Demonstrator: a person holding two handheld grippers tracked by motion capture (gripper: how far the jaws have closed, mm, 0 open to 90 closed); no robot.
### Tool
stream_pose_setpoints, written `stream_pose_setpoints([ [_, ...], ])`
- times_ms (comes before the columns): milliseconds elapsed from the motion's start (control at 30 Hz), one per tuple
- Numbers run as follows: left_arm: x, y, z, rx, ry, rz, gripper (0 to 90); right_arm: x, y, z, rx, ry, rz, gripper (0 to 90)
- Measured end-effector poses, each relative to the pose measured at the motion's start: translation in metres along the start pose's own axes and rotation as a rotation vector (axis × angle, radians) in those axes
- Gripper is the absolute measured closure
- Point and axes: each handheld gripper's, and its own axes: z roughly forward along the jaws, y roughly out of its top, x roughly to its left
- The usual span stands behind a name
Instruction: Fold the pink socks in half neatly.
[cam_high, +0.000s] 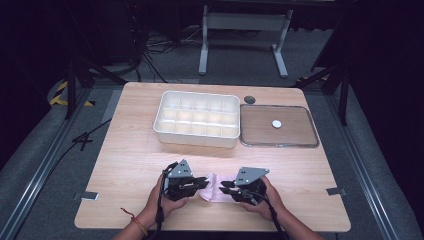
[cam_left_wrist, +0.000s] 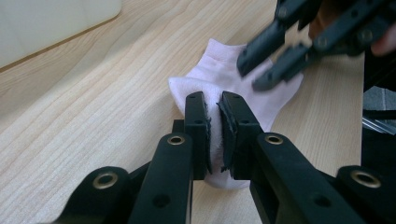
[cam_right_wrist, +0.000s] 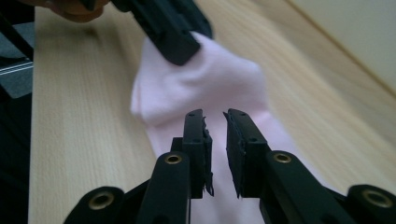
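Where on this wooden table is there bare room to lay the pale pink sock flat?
Bare patches: the wooden table left of the white compartment box, and the strip between the box and the grippers. Crowded: the front middle, around the pale pink sock, and the flat grey tray at back right.

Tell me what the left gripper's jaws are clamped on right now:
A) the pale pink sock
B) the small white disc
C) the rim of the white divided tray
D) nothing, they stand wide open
A: in the left gripper view the left gripper has its jaws pinched on a fold of the pale pink sock, which lies on the wooden table.
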Motion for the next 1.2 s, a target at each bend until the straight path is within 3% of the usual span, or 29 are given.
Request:
stream_pose_setpoints([
  [133, 0.0, 0.0, 0.0, 0.001, 0.0, -0.002, 81.3, -0.012, -0.01, -0.014, 0.034, -0.05, 0.011, 78.2],
  [233, -0.001, 0.001, 0.001, 0.003, 0.002, -0.004, 81.2, -0.016, -0.017, -0.015, 0.056, -0.046, 0.035, 78.3],
  [400, -0.002, 0.003, 0.002, 0.004, 0.0, 0.0, 80.6, -0.012, -0.018, -0.006, 0.095, -0.036, 0.006, 78.4],
  [500, -0.004, 0.006, 0.005, 0.02, 0.003, 0.027, 80.6, -0.01, -0.019, 0.0, 0.122, -0.03, -0.003, 79.0],
  [667, -0.01, 0.01, 0.008, 0.057, 0.021, 0.073, 80.6, -0.01, -0.021, 0.002, 0.109, -0.025, 0.01, 79.7],
  [800, -0.008, 0.014, 0.008, 0.05, 0.019, 0.058, 80.8, -0.009, -0.02, 0.003, 0.107, -0.035, 0.002, 80.0],
  [933, -0.011, 0.02, 0.011, 0.061, 0.028, 0.085, 81.0, -0.008, -0.019, 0.005, 0.102, -0.035, 0.0, 79.5],
  [1000, -0.012, 0.021, 0.012, 0.071, 0.033, 0.092, 81.0, -0.009, -0.019, 0.005, 0.095, -0.033, 0.002, 74.7],
  [1200, -0.01, 0.022, 0.011, 0.082, 0.038, 0.097, 81.2, -0.02, -0.019, -0.014, 0.043, -0.06, 0.048, 68.9],
])
